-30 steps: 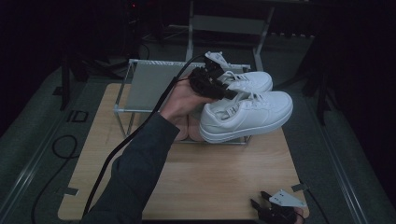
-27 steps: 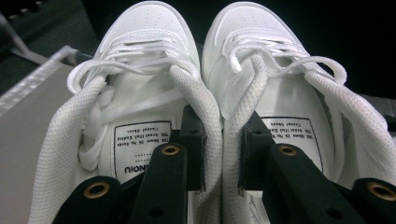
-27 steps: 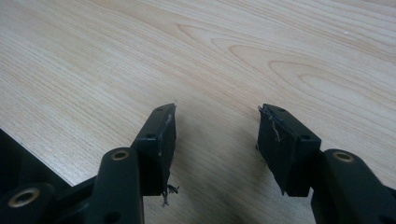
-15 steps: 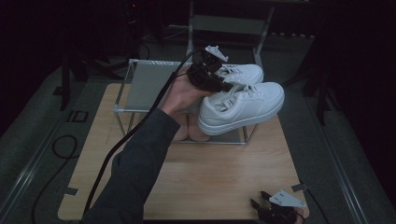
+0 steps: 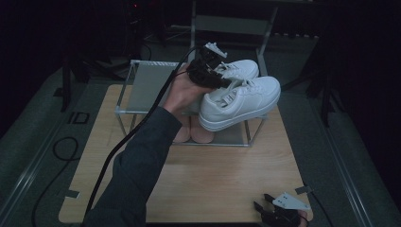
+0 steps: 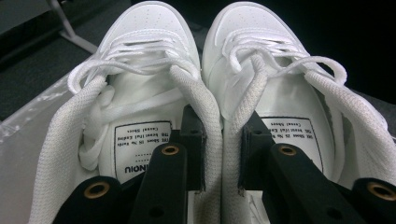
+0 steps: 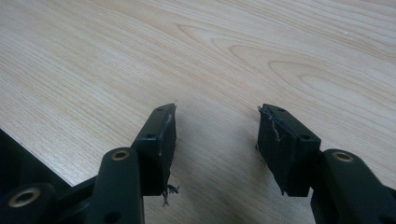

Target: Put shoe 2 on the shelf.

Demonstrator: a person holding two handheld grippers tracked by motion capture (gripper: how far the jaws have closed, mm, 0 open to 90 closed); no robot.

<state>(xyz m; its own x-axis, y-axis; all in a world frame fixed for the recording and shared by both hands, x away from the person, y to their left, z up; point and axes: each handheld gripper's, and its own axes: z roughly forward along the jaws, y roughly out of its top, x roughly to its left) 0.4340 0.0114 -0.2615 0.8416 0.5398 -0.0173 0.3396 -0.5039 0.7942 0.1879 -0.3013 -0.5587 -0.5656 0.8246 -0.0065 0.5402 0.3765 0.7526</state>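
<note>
The shoes (image 5: 239,97) hang over the rack (image 5: 142,90), pinched together at their inner sides by the left claw (image 6: 222,140), so next they need a gentle set-down on the top shelf, while the right claw (image 7: 215,140) rests open on the desk (image 5: 213,179).

The left arm reaches forward over the worktop (image 5: 198,179), its claw (image 6: 222,154) raised and clamped, one jaw in each of two things it pinches together. The right claw (image 7: 215,140) rests low at the worktop's near edge, jaws spread with nothing between.
</note>
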